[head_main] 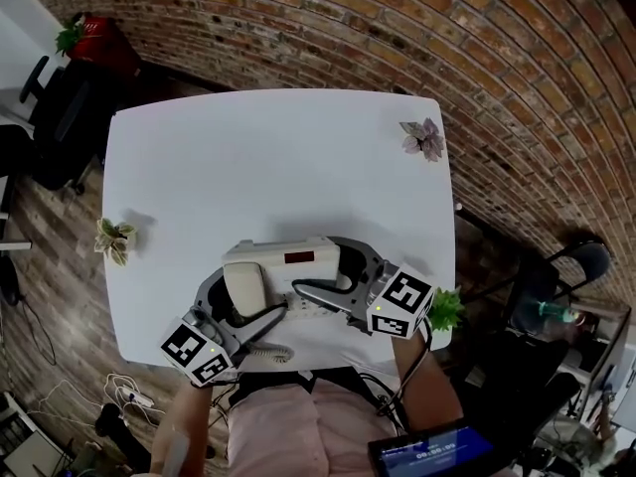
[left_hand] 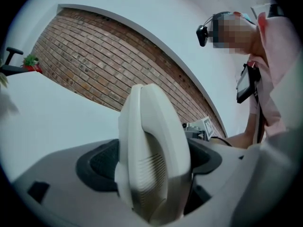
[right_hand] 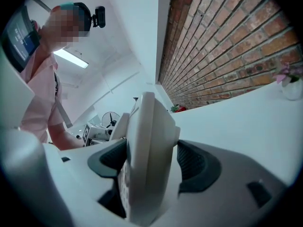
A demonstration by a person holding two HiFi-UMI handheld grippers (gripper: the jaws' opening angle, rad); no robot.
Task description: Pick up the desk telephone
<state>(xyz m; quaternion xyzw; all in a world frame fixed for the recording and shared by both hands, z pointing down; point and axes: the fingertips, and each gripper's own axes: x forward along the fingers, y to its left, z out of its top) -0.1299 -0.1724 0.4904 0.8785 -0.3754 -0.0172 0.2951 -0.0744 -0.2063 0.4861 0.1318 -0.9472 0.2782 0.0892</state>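
The cream desk telephone [head_main: 283,264] lies near the front edge of the white table [head_main: 268,157], handset on its left side and coiled cord [head_main: 266,354] hanging toward me. My left gripper [head_main: 238,301] straddles the handset end. In the left gripper view the phone's body [left_hand: 156,126] fills the gap and both dark pads [left_hand: 97,162] touch its sides. My right gripper [head_main: 340,272] straddles the phone's right end. In the right gripper view the phone's edge [right_hand: 149,141] stands between the pads [right_hand: 196,167], which press on both sides.
A small potted plant [head_main: 114,238] stands at the table's left edge, a pink-flowered one [head_main: 424,139] at the back right, a green one [head_main: 447,311] by my right gripper. A black chair [head_main: 55,107] is left of the table. Brick wall [head_main: 397,28] behind.
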